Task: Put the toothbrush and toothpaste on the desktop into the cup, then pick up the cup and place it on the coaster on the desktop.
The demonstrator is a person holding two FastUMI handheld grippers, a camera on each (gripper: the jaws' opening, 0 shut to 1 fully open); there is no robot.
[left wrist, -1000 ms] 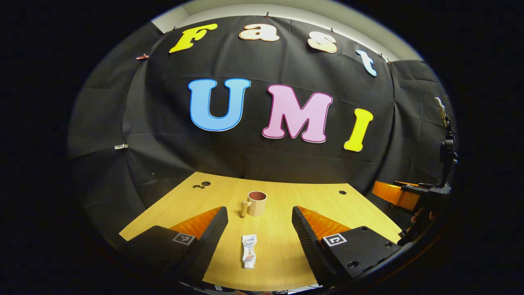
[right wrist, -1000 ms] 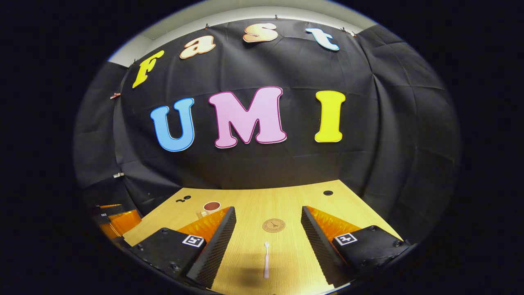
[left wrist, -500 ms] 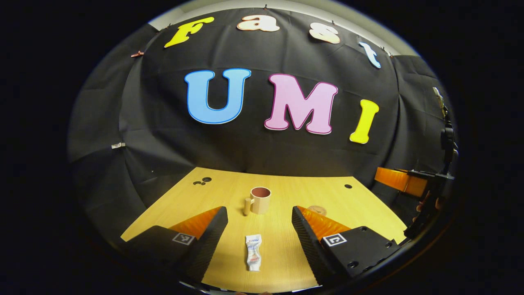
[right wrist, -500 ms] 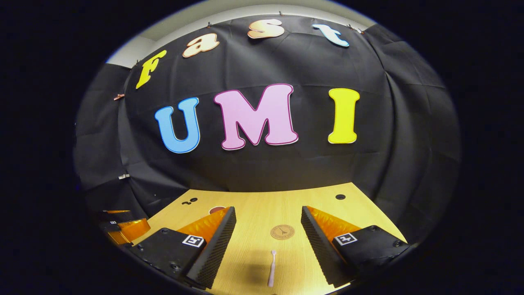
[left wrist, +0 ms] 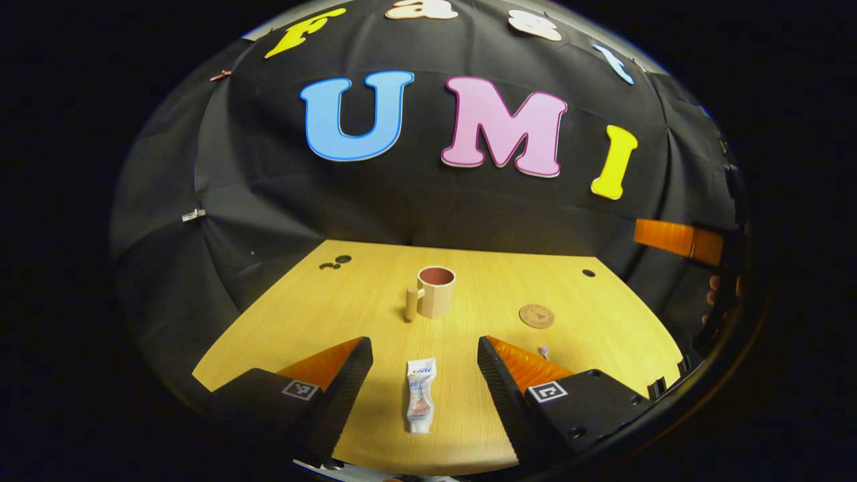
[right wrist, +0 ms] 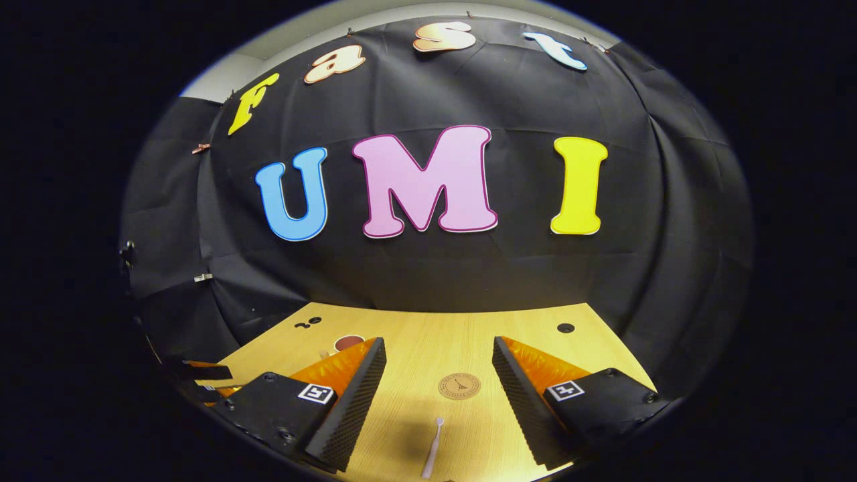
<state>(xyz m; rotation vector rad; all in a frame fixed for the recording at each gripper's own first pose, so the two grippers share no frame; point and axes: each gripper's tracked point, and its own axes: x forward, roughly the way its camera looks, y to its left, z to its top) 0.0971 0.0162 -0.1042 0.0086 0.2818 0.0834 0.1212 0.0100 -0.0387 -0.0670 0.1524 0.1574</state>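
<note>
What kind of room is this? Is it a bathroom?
Probably not: it looks like a recording booth. Black cloth walls stand round a bare wooden desk, with just a cup, coaster and toothpaste laid out.

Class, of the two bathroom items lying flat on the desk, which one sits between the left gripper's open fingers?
The toothpaste: a short flat tube between the left gripper fingers. The toothbrush, thin and long, lies before the right gripper.

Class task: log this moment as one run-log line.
left gripper: open over toothpaste | right gripper: open over toothbrush | cup: empty, off coaster
</note>
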